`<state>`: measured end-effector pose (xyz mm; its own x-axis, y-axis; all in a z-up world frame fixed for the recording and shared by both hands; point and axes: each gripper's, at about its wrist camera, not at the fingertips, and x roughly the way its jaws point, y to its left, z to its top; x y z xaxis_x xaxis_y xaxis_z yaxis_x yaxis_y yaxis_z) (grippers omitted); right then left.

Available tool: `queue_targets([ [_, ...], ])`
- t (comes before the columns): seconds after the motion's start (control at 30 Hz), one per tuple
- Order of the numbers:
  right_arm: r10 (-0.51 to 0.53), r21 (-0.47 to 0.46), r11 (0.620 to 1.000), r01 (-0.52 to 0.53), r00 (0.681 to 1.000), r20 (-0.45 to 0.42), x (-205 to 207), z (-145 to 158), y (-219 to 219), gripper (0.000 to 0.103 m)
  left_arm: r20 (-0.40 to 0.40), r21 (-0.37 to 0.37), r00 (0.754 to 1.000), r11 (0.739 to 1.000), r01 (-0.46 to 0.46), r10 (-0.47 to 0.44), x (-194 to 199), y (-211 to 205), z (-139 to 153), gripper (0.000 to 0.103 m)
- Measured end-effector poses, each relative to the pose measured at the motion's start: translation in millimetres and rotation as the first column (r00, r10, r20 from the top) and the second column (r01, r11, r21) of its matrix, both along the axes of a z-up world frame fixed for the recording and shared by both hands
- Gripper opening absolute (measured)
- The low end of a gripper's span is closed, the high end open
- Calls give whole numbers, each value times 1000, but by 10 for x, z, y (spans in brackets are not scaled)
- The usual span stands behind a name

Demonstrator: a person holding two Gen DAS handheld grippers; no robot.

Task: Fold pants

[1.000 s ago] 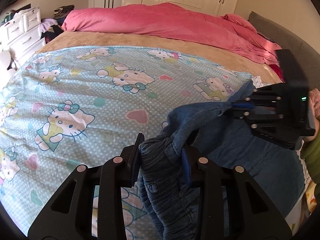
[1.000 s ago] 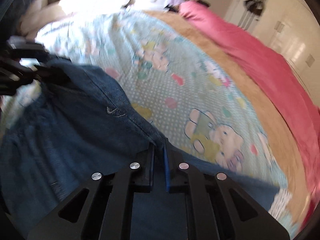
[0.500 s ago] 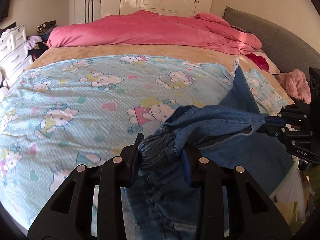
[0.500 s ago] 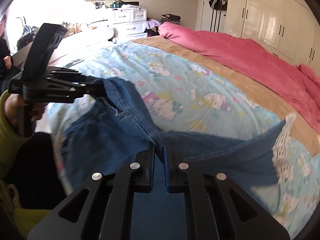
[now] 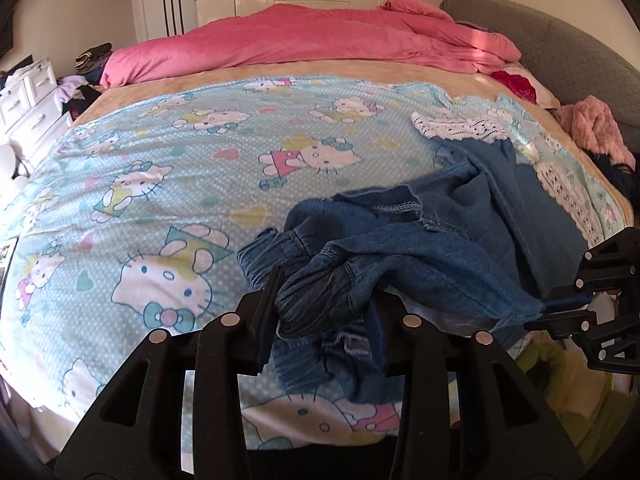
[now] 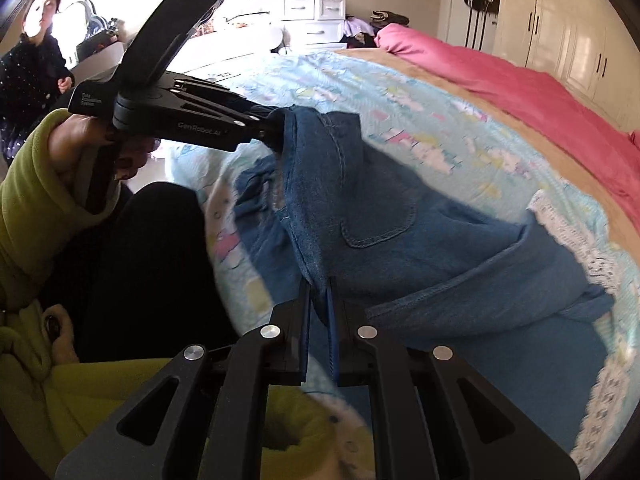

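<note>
The blue denim pants (image 5: 432, 240) lie bunched at the near right part of the bed, partly lifted. My left gripper (image 5: 324, 300) is shut on a gathered wad of the waistband. In the right wrist view the left gripper (image 6: 276, 136) holds one end of the waist edge of the pants (image 6: 360, 208). My right gripper (image 6: 320, 300) is shut on the denim edge at the other end; it also shows in the left wrist view (image 5: 548, 308). The cloth sags between the two grippers, with a back pocket showing.
The bed has a light blue cartoon-cat sheet (image 5: 180, 168) with a lace hem (image 5: 460, 128), and a pink duvet (image 5: 320, 40) at the far side. A grey headboard (image 5: 580, 60) is at right. White drawers (image 6: 316, 16) and a second person (image 6: 32, 40) are beyond the bed.
Both grippers have pulled back toward the bed's near edge with the pants. The denim has dropped lower and bunches more on the sheet; the grips are unchanged.
</note>
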<state>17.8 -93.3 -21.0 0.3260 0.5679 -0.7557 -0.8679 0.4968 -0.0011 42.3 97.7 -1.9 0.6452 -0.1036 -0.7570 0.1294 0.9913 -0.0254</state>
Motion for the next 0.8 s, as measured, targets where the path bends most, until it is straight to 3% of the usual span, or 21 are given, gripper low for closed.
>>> queue_targets([
  [0.5,24,-60,998,-21,999,40,-114,-179,112,7,-76,-40,995,997,-61,57,-209,274,-147,46],
  [0.73,32,-109,994,-28,999,35,-137,-278,122,7,-39,-17,996,997,-81,80,-483,384,14,49],
  [0.8,31,-116,993,-27,999,26,-134,-292,109,10,-14,-60,997,995,-81,80,-548,452,100,49],
])
